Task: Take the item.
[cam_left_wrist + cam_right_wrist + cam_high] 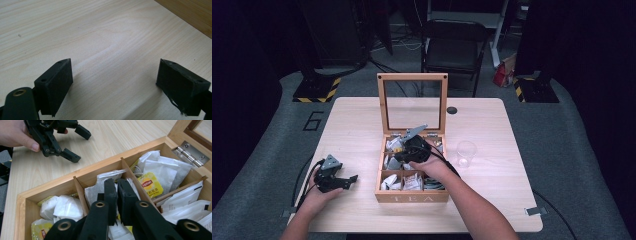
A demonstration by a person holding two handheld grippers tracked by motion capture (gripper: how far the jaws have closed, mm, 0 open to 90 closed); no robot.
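Reaching into the tea box (412,197), right gripper (117,187) jaws pinching a tea bag (100,186), left gripper (343,181) resting open on the table (357,130).

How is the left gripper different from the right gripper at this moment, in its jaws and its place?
The left gripper has its jaws wide apart with nothing between them; the right gripper has its jaws shut, seemingly on a tea bag.
The left gripper rests over the bare table; the right gripper reaches into the wooden tea box.
Both are black, and each is held in one hand.
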